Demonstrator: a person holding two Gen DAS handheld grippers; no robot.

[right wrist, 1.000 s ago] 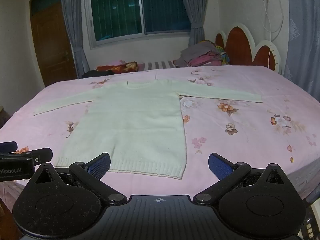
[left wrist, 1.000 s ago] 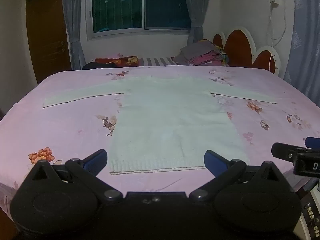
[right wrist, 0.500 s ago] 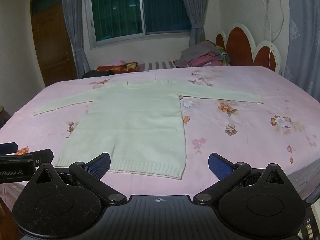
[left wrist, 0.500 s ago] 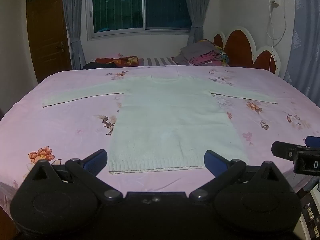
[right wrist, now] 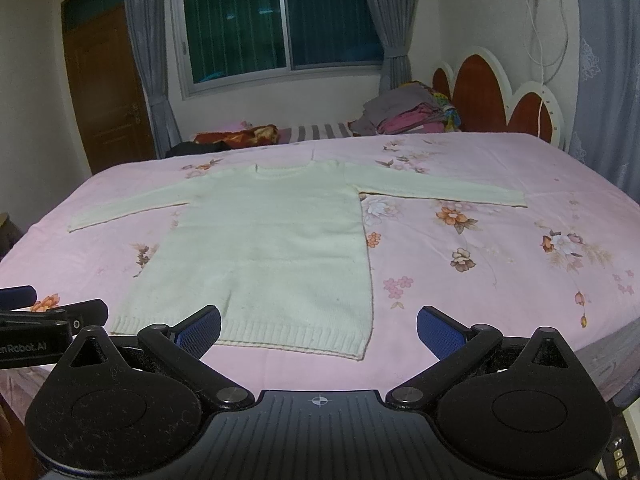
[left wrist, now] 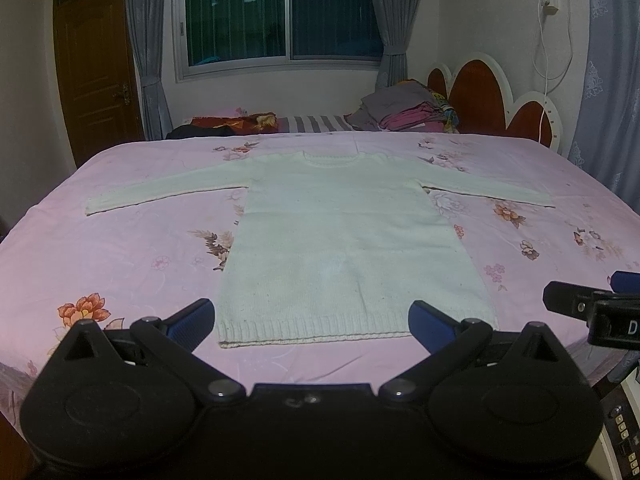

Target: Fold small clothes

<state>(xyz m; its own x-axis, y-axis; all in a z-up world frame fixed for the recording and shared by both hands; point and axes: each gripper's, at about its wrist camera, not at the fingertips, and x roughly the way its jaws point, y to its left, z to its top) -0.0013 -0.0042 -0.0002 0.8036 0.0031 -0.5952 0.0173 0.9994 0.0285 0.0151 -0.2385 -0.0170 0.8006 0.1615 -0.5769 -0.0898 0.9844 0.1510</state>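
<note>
A pale sweater (left wrist: 344, 240) is lying flat on the pink flowered bedspread (left wrist: 120, 248), its ribbed hem toward the cameras, its collar toward the window (left wrist: 280, 16), and both sleeves stretching straight out to the sides. Nothing is touching the sweater.

The left gripper (left wrist: 312, 318) is hovering just short of the sweater's hem, its blue-padded fingers (left wrist: 192, 318) standing wide apart with nothing between them; the hem is showing in the gap. The right gripper (right wrist: 318, 330) is hanging off the sweater's near right corner, its fingers (right wrist: 438, 330) also spread wide and holding nothing, with one pad lining up over the hem and the other over bare bedspread beside the sweater.

In each view the other gripper is poking in at the frame edge, level with the sweater's hem.

Beyond the sweater's collar, a stack of folded clothes (left wrist: 404, 112) is sitting by the red headboard (left wrist: 480, 96), and a brown door (left wrist: 96, 72) is standing past the sweater's left sleeve.
</note>
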